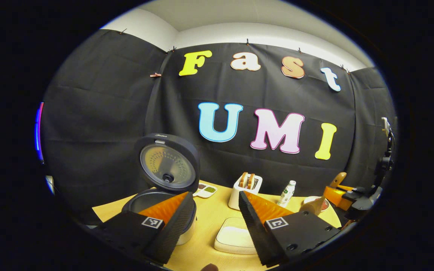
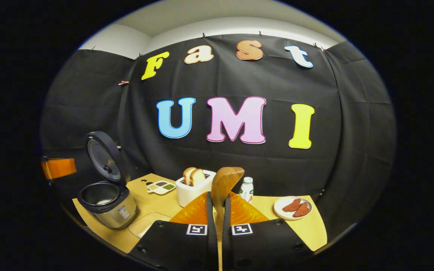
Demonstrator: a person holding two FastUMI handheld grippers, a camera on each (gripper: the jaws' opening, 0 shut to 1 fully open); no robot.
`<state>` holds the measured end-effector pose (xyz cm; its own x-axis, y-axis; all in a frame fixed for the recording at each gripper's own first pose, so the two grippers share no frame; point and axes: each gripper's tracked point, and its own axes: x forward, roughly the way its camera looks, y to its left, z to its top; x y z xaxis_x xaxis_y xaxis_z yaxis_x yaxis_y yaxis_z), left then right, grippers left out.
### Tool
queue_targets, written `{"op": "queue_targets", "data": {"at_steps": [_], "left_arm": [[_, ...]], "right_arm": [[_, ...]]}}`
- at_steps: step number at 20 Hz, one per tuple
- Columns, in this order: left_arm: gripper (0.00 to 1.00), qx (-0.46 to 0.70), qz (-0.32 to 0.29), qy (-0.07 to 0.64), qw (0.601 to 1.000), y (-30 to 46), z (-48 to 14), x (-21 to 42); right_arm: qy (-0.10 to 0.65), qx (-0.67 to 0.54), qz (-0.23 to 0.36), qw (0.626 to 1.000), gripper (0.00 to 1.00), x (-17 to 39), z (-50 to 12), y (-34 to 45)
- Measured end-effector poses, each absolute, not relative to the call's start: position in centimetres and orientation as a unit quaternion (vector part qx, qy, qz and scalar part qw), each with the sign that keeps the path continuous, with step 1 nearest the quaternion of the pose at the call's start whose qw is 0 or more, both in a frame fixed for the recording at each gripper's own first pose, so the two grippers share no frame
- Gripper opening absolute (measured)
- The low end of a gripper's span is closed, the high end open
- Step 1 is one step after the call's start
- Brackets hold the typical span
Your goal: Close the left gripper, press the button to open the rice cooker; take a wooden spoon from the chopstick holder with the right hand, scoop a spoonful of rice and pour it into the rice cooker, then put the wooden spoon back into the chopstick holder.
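Observation:
The rice cooker (image 1: 156,203) stands at the table's left with its lid (image 1: 168,162) swung up and the dark inner pot showing. My left gripper (image 1: 216,195) hovers open just in front of it, nothing between its fingers. A pale shallow container (image 1: 236,235) lies on the table below the gap. My right gripper (image 2: 218,195) is shut on the handle of a wooden spoon (image 2: 226,180), which stands upright with its bowl up. In the right gripper view the open rice cooker (image 2: 104,203) is far to the left. In the left gripper view the right gripper (image 1: 356,199) holds the spoon (image 1: 313,206) at the right.
A white toaster (image 2: 192,190) with bread slices stands mid-table at the back, with a small bottle (image 2: 246,188) to its right. A plate (image 2: 290,216) of meat slices sits far right. A divided seasoning dish (image 2: 160,187) lies behind the cooker. A dark stand (image 1: 384,162) rises at the right wall.

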<state>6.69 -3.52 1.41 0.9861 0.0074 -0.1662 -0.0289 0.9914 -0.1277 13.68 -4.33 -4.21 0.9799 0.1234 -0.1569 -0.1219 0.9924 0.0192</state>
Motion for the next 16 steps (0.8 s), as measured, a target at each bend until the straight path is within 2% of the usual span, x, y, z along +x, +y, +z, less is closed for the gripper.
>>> {"op": "queue_targets", "data": {"at_steps": [7,14,16], "left_arm": [[0.84,-0.072,0.012,0.093,0.993,-5.4,0.7,6.7],[0.84,-0.058,0.005,0.093,0.994,-6.1,0.7,6.2],[0.84,-0.058,0.006,0.082,0.995,-5.8,1.5,6.1]], "right_arm": [[0.119,0.011,0.012,0.993,0.09,13.6,-8.5,-10.6],[0.175,0.049,-0.004,0.983,0.09,13.0,-12.2,-11.2],[0.186,0.043,-0.017,0.981,0.12,12.8,-12.8,-11.6]]}}
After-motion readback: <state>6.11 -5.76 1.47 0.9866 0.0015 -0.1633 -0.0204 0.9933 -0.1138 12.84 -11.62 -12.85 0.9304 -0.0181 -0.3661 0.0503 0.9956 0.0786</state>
